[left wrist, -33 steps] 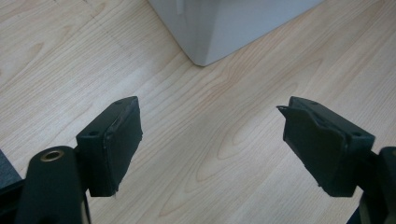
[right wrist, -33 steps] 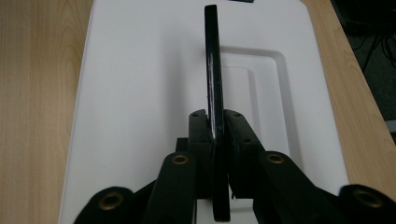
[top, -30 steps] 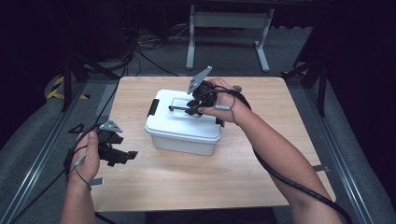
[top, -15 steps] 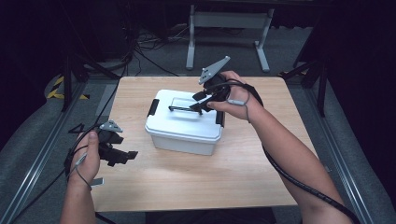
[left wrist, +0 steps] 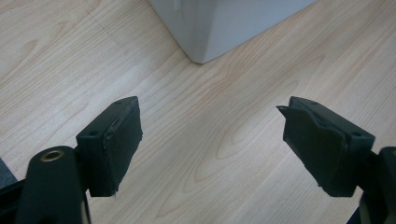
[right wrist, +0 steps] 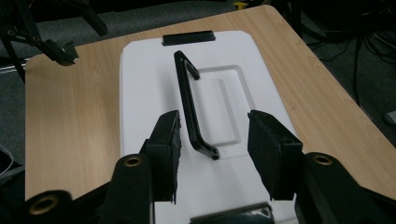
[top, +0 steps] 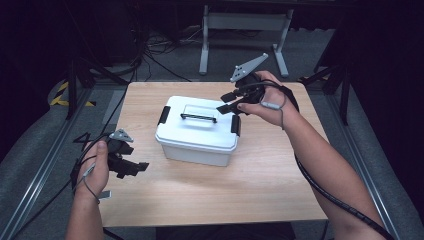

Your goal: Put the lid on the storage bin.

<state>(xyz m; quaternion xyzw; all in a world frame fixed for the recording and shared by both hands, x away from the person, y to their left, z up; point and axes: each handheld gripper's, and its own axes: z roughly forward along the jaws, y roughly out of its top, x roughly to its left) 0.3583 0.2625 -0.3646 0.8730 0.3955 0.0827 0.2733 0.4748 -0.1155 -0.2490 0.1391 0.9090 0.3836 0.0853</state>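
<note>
A: What were the tongs doing?

B: In the high view the left gripper (top: 131, 166) sat lowest in the frame, at the lower left, held in the person's left hand (top: 96, 165) over the wooden table (top: 210, 190). In the left gripper view its two black jaws stood wide apart with nothing but bare wood grain between them.

A: And what lay beyond it?

B: Near the top of that view, a corner of the white storage box (left wrist: 219, 25) rested on the table, apart from both jaws.

A: Where was the box in the high view?

B: In the middle of the frame, standing on the table, with its lid (top: 200, 122) on. A black latch (top: 163, 115) showed at its left end and another at its right, and a black carry handle (top: 199, 118) lay across the lid.

A: And the other tongs?

B: The right gripper (top: 229, 102) was higher up, right of centre, held in the right hand (top: 265, 100) just above the right end of the lid, a grey plate tilting up from its top. In the right gripper view its jaws were parted too, clamping nothing, one on each side of the handle's near end. I couldn't tell whether they touched the lid.

A: Farthest off?

B: A grey metal stand (top: 245, 22) on the dark floor at the top of the frame.
</note>
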